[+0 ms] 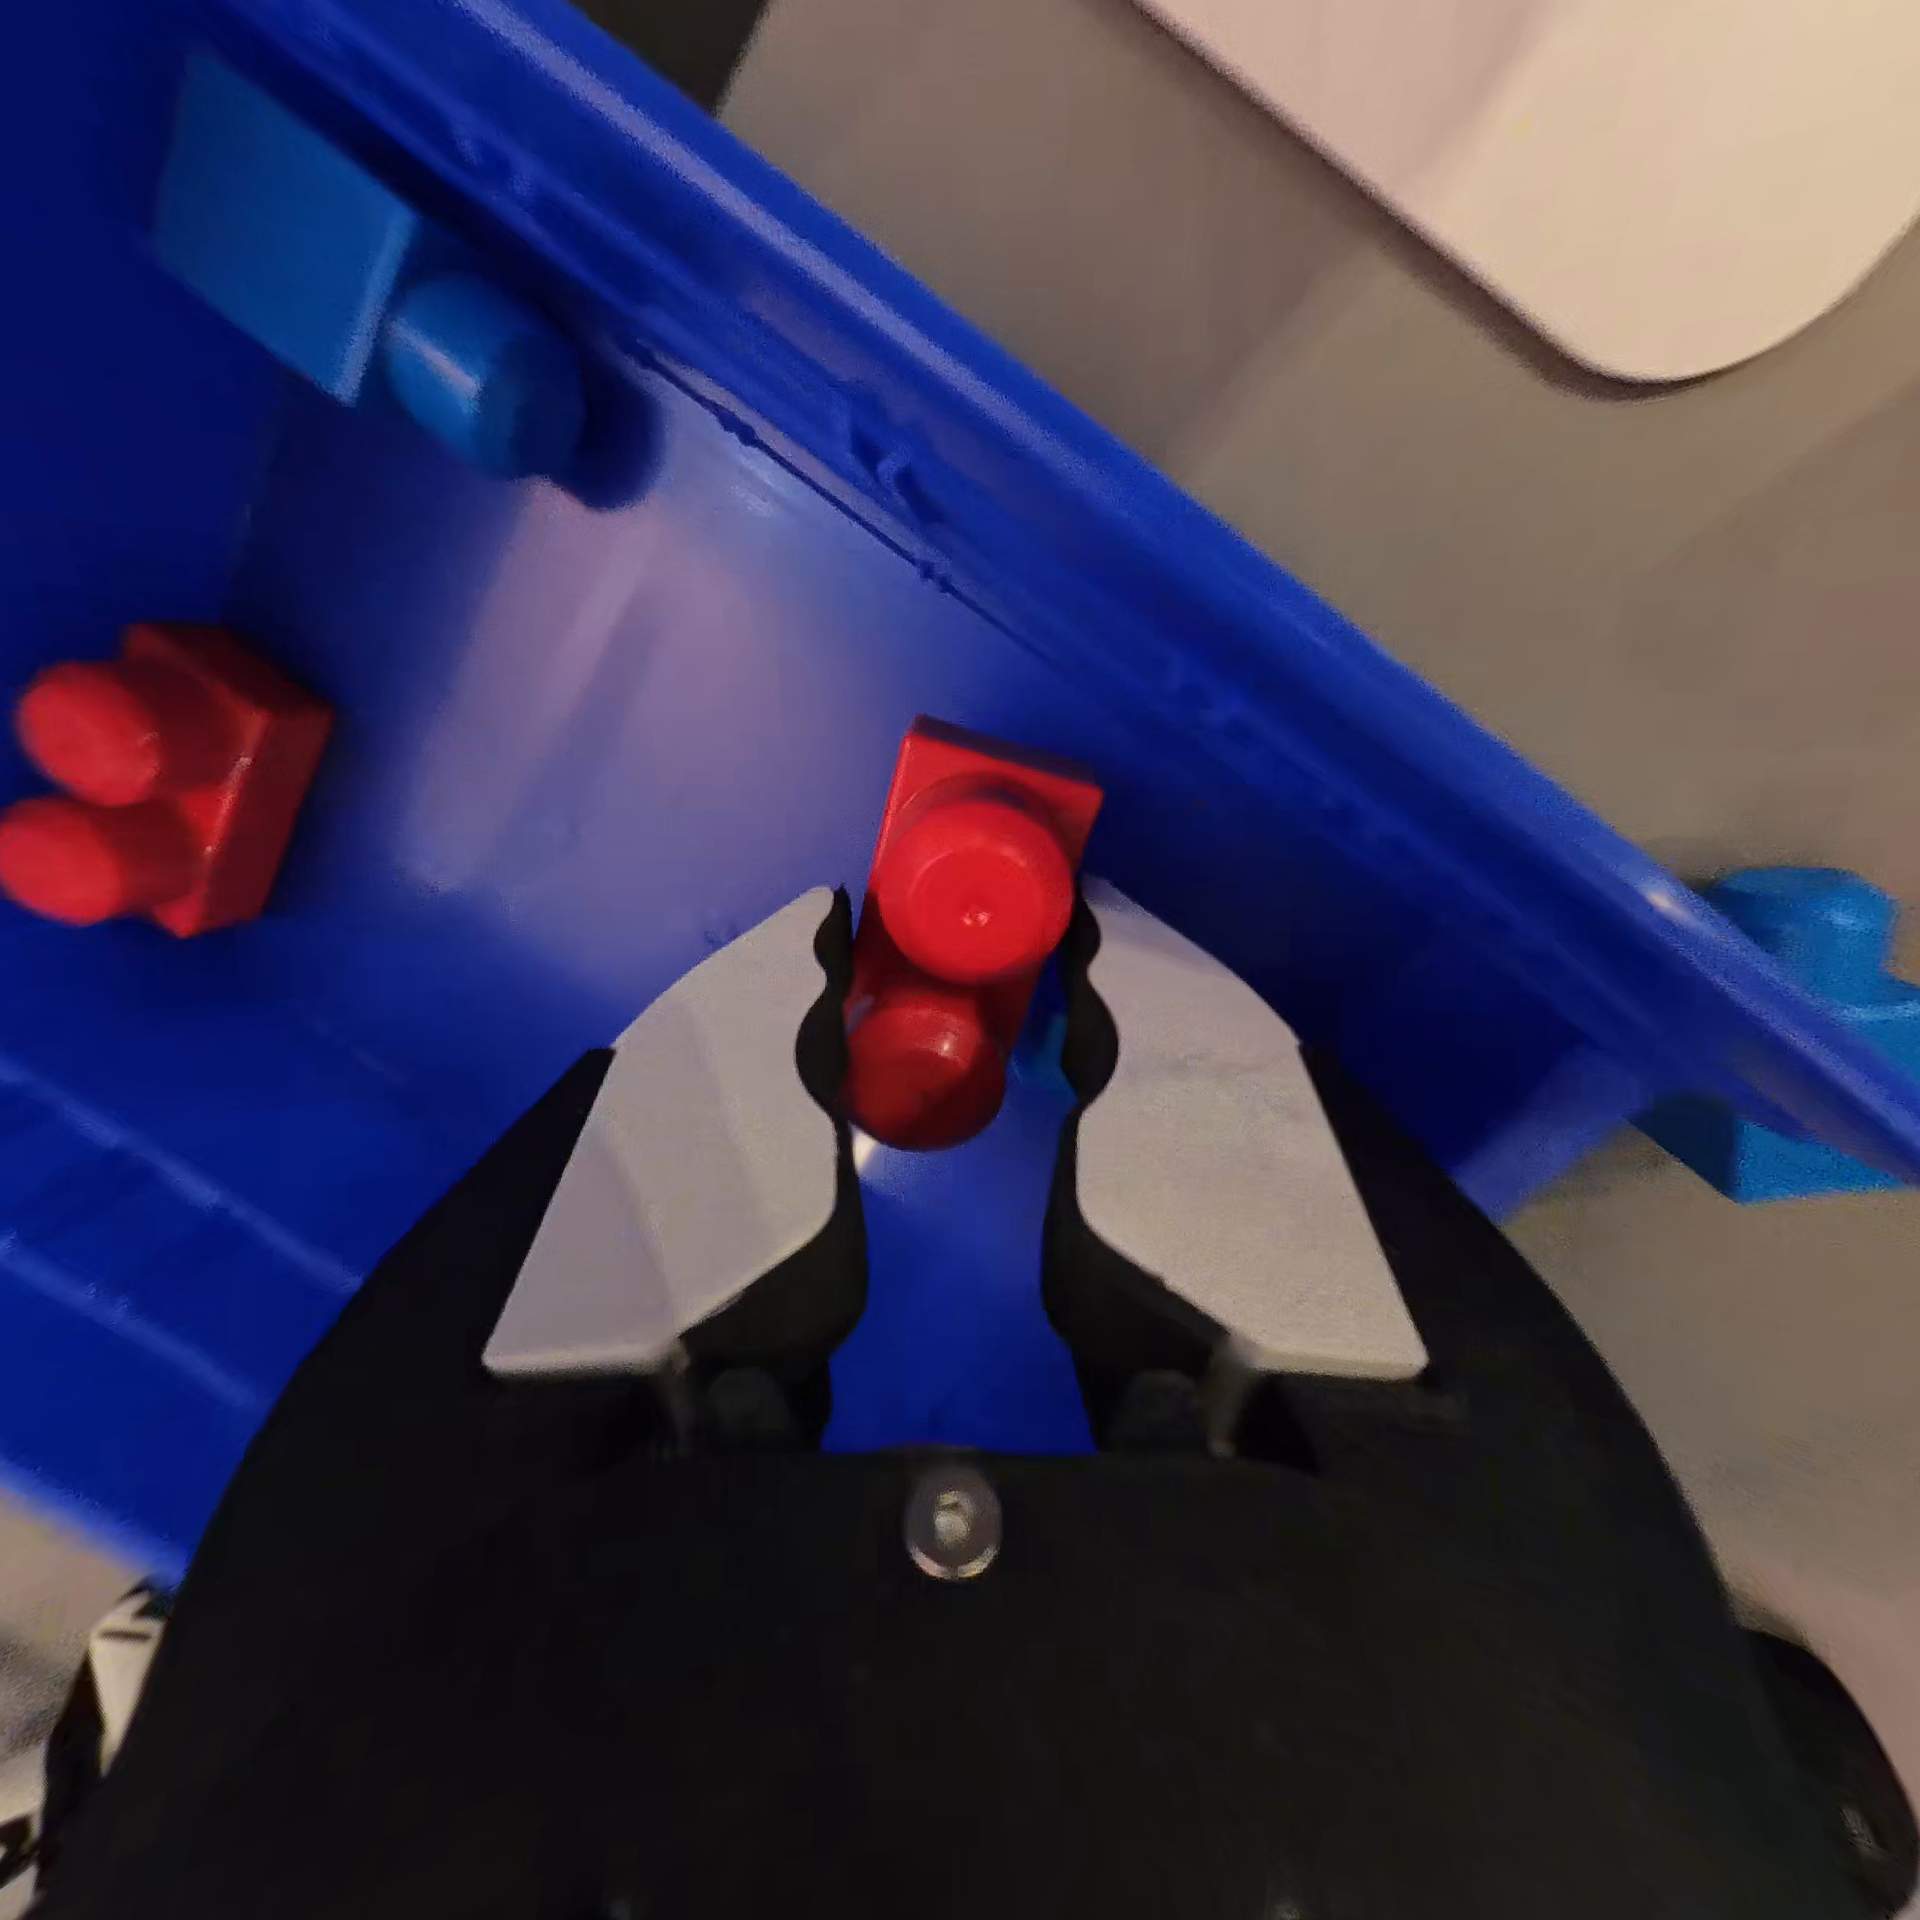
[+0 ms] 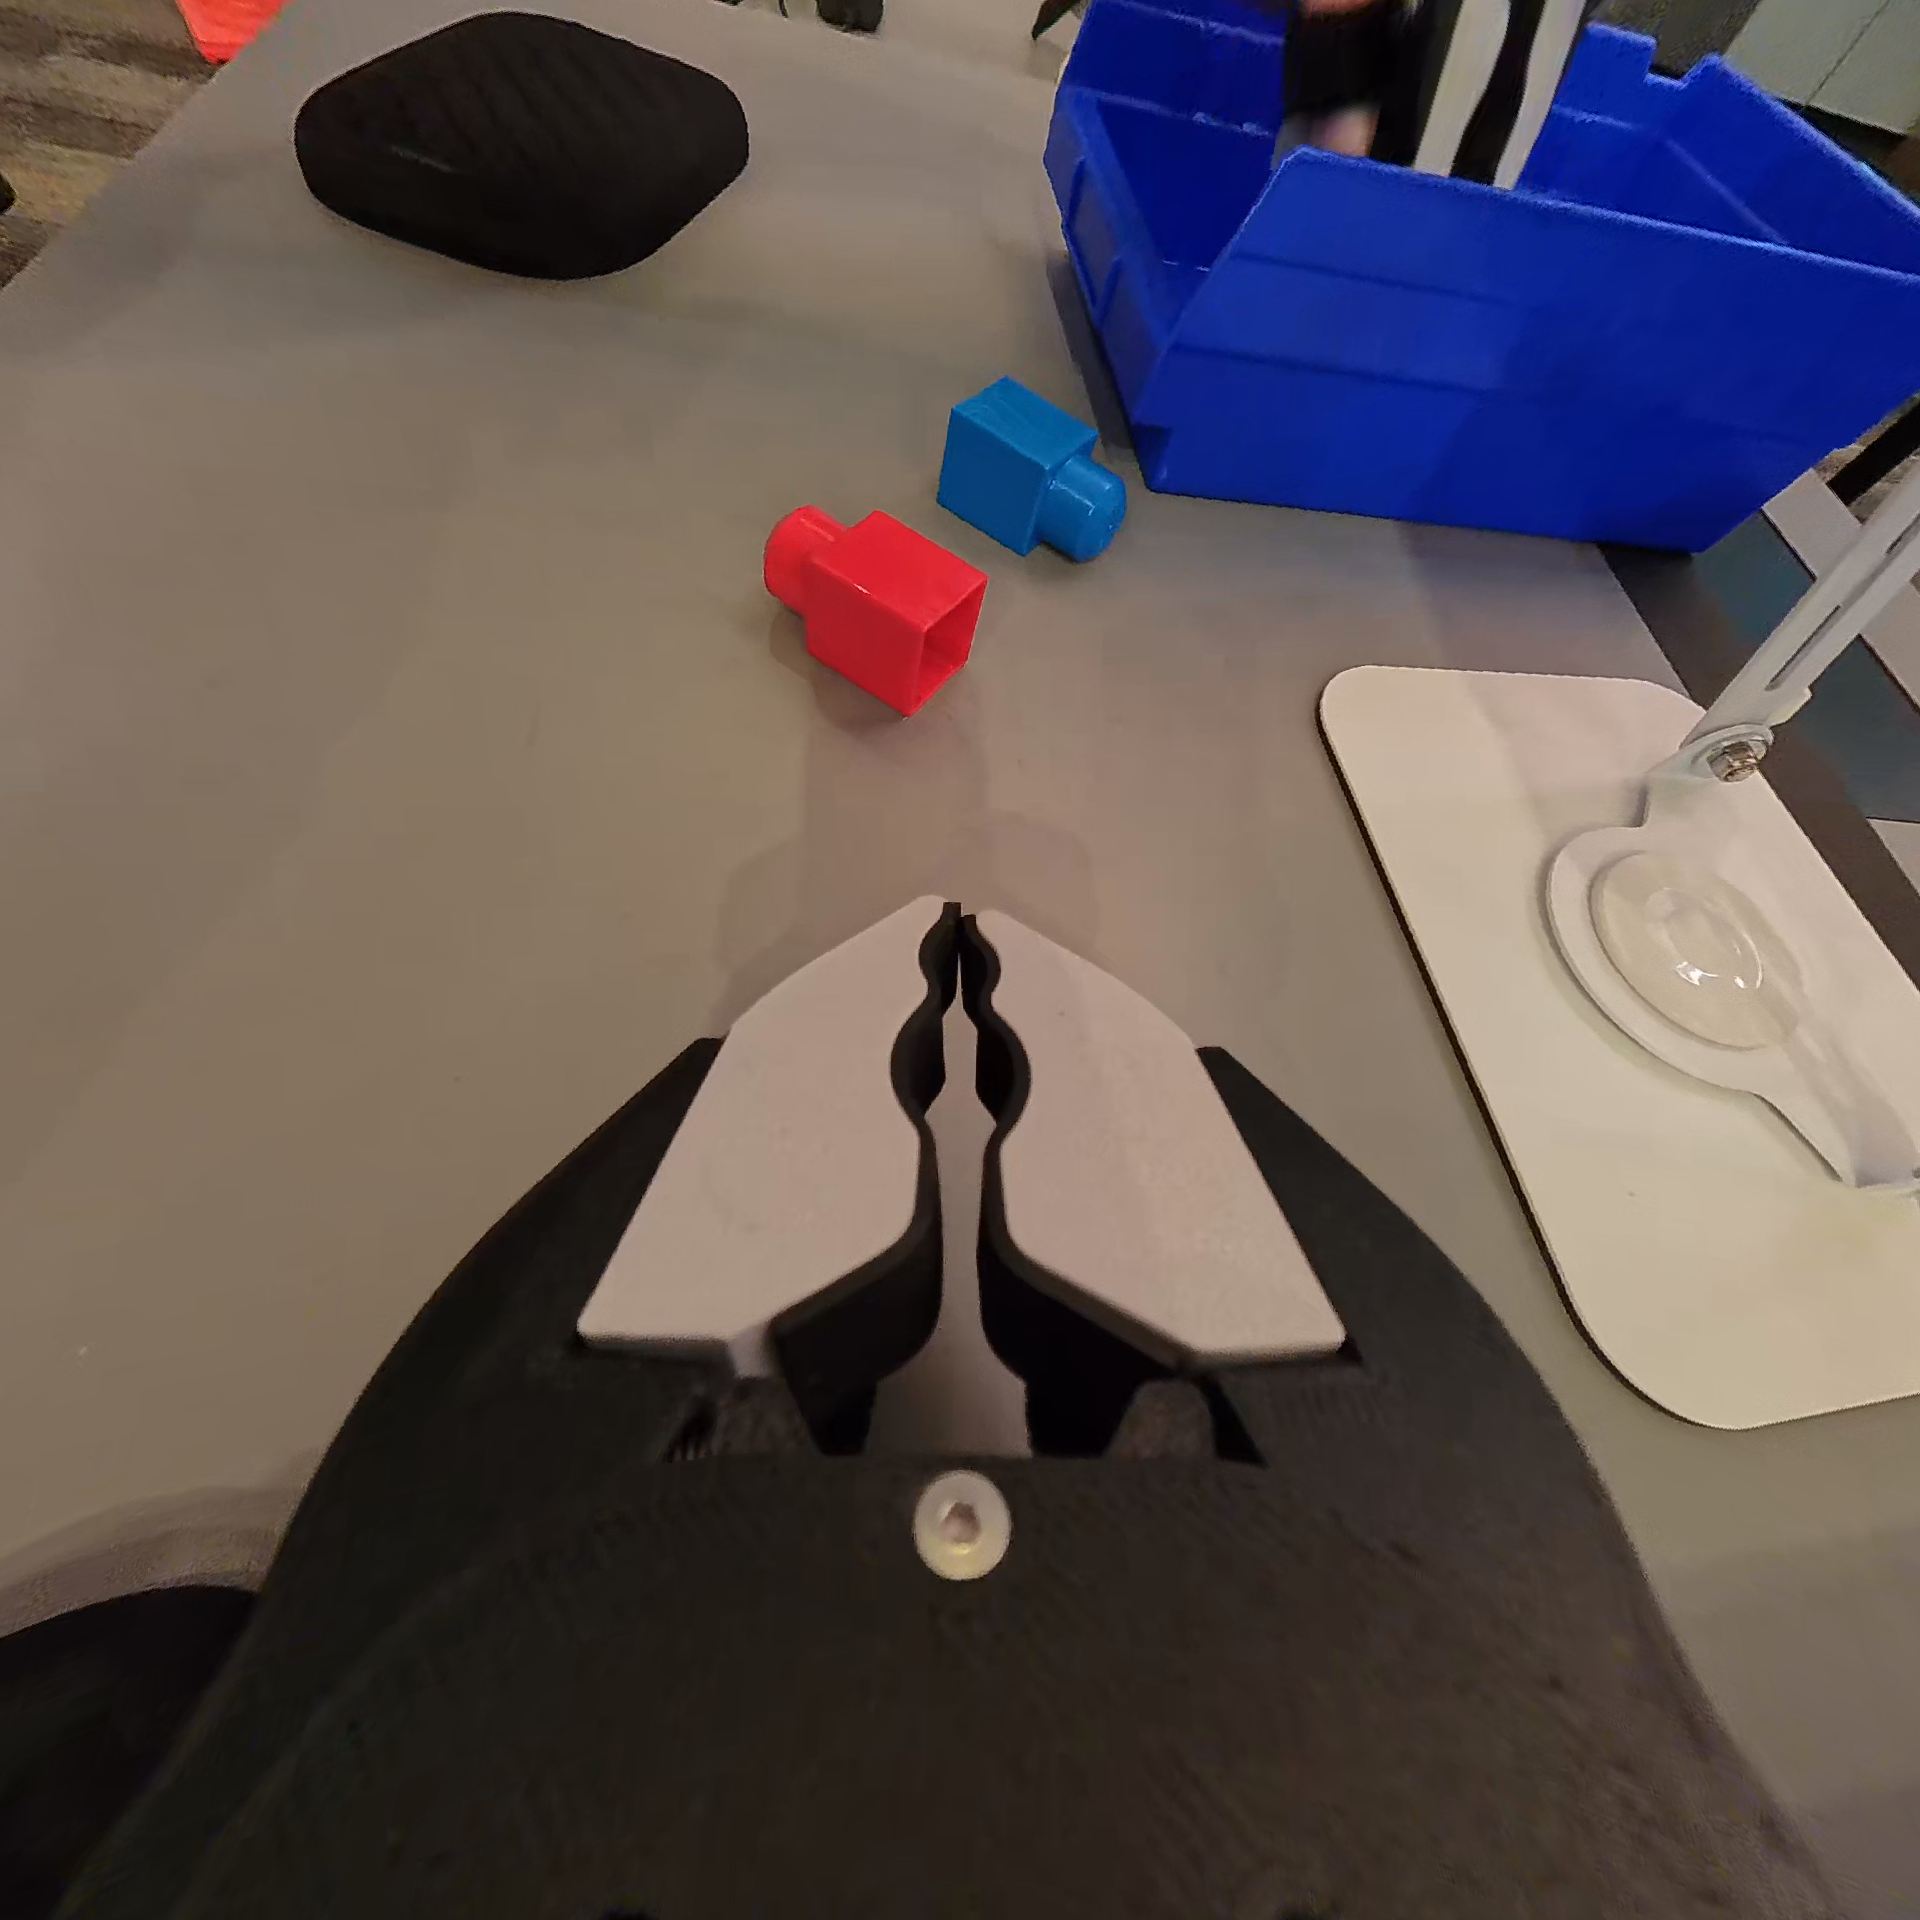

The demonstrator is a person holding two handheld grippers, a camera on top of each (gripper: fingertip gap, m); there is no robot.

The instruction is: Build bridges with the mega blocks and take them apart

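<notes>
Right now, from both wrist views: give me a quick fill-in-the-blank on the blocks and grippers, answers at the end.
1. The left gripper is closed on a two-stud ____ block inside the blue bin.
2. The right gripper has its jaws ____.
3. On the grey table, beside the red one-stud block, lies a ____ one.

Missing: red; shut; blue

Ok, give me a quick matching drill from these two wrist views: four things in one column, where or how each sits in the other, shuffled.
Things:
1. red two-stud plastic block
2. red one-stud plastic block
3. light blue one-stud plastic block
4. right claw

States:
A. shut on nothing, above the grey table
B. lying on its side on the table, nearest the blue plastic bin
C. between the left claw fingers, inside the bin
D. on its side on the table, hollow end towards the camera

Pairs: 1-C, 2-D, 3-B, 4-A
</notes>
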